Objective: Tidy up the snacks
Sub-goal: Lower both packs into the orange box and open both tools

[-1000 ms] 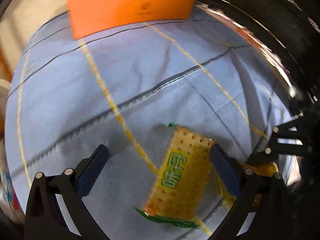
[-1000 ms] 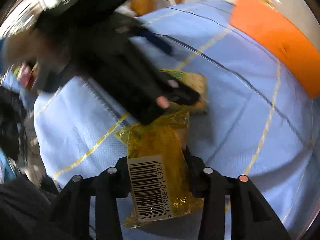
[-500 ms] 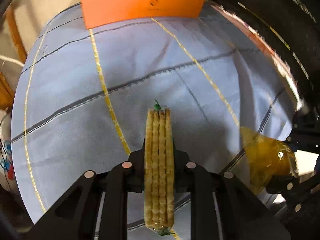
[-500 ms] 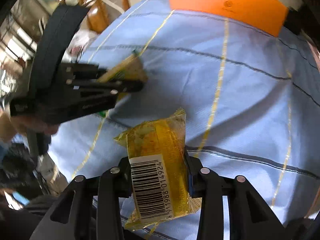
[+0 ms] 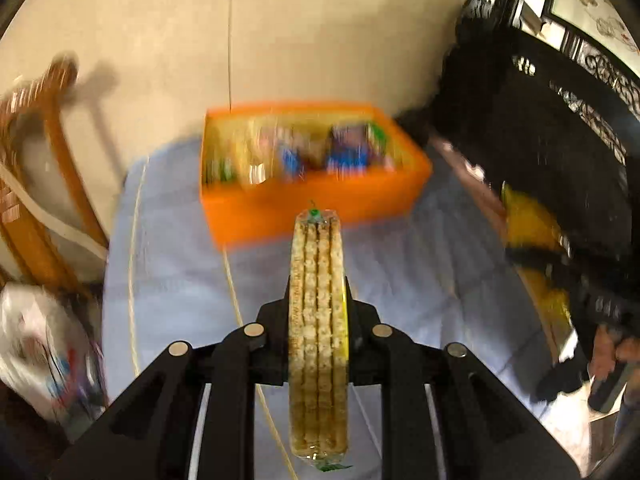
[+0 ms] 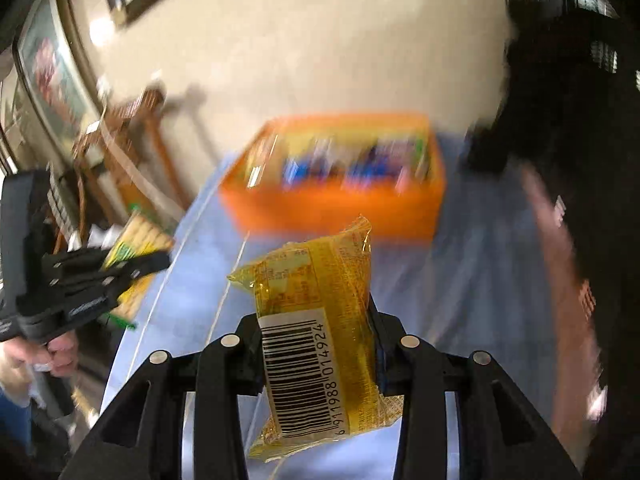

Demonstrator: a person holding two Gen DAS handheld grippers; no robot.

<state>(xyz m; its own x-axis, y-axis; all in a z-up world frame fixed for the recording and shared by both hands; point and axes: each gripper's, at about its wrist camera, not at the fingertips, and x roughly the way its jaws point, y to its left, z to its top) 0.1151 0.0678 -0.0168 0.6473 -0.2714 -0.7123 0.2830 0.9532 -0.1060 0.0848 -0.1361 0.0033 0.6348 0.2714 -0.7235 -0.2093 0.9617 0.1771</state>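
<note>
Left gripper (image 5: 318,312) clenched on clear-wrapped stack of tan crackers (image 5: 318,320), right gripper (image 6: 318,344) grasping yellow plastic snack packet (image 6: 316,320), orange plastic box (image 5: 320,204) of snacks on blue-clothed worktop (image 5: 180,248)

The yellow snack packet (image 6: 316,336) bears a white barcode label (image 6: 300,376) reading 6911988014924.
</note>
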